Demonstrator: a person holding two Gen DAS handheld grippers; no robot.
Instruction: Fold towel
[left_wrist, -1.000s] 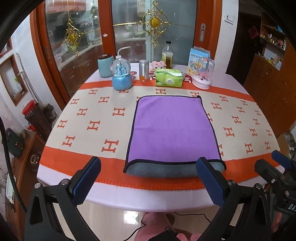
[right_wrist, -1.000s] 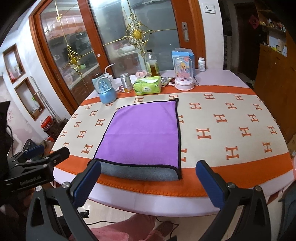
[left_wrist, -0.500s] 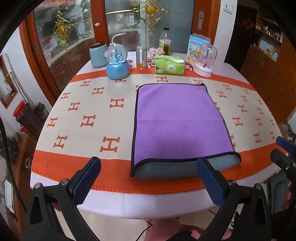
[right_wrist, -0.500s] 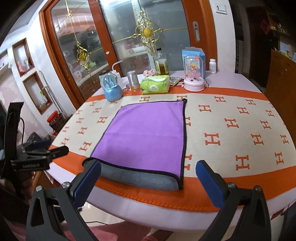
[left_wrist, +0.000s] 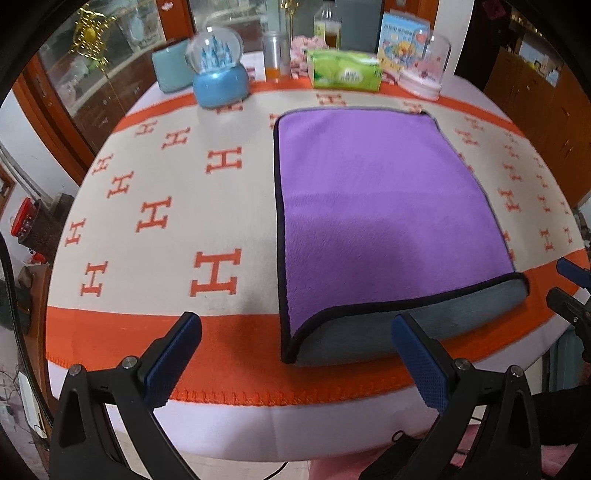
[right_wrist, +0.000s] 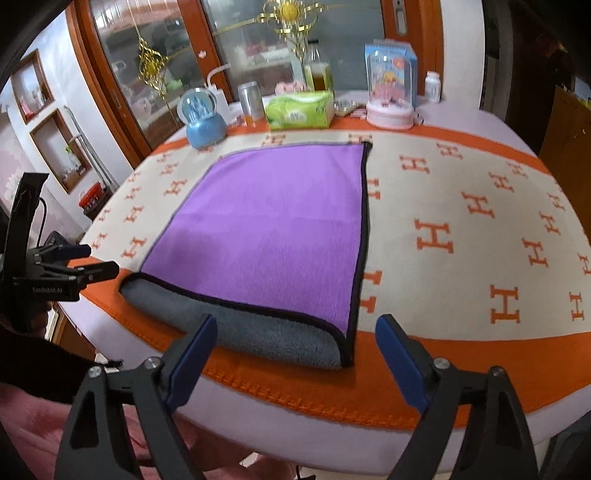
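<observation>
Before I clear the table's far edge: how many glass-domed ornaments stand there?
2: a blue snow globe left of the tissue pack, a pink-based dome right of it. None seems hidden.

The towel (left_wrist: 380, 221) is lying mid-frame on the tablecloth (left_wrist: 177, 206), with the snow globe (left_wrist: 219, 70), tissue pack (left_wrist: 345, 71) and dome ornament (left_wrist: 424, 70) sitting behind it along the upper frame.

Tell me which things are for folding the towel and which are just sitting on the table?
For the job:
purple towel
left gripper, open
right gripper, open

Just sitting there, along the far edge:
blue snow globe
green tissue pack
pink glass dome
drink can
bottle
</observation>
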